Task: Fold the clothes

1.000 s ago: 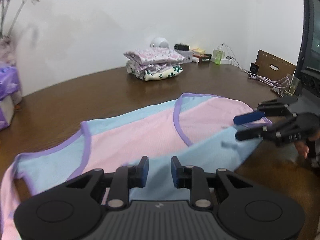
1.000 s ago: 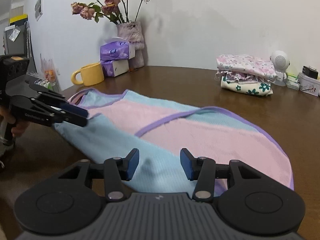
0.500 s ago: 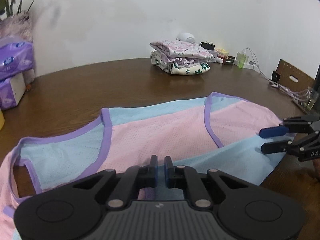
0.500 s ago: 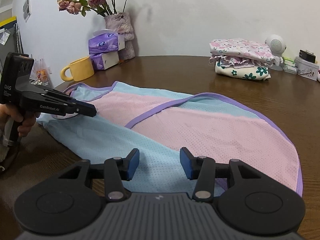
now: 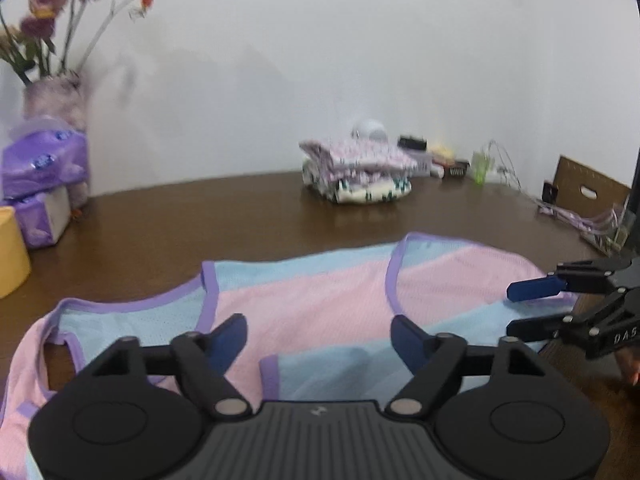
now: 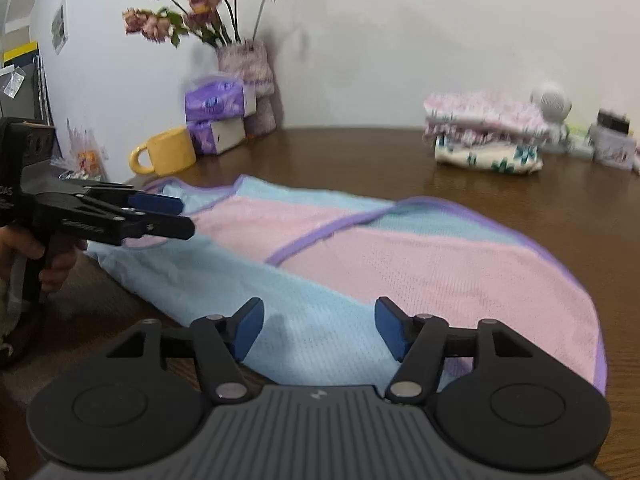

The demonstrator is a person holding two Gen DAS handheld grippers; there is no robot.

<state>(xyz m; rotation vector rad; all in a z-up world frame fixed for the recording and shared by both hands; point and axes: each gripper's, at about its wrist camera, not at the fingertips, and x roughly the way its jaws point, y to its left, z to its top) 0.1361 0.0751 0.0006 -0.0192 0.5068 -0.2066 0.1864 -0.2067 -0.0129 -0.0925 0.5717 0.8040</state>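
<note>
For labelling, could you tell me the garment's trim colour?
Purple trim, clearest in the right wrist view.

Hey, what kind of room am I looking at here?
Probably a home living or work room: a brown wooden table holding a vase of dried flowers, tissue packs, a yellow mug and folded clothes.

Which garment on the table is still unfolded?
The pink-and-blue top with purple trim, spread flat at the near edge. The floral clothes near the wall are already folded and stacked.
</note>
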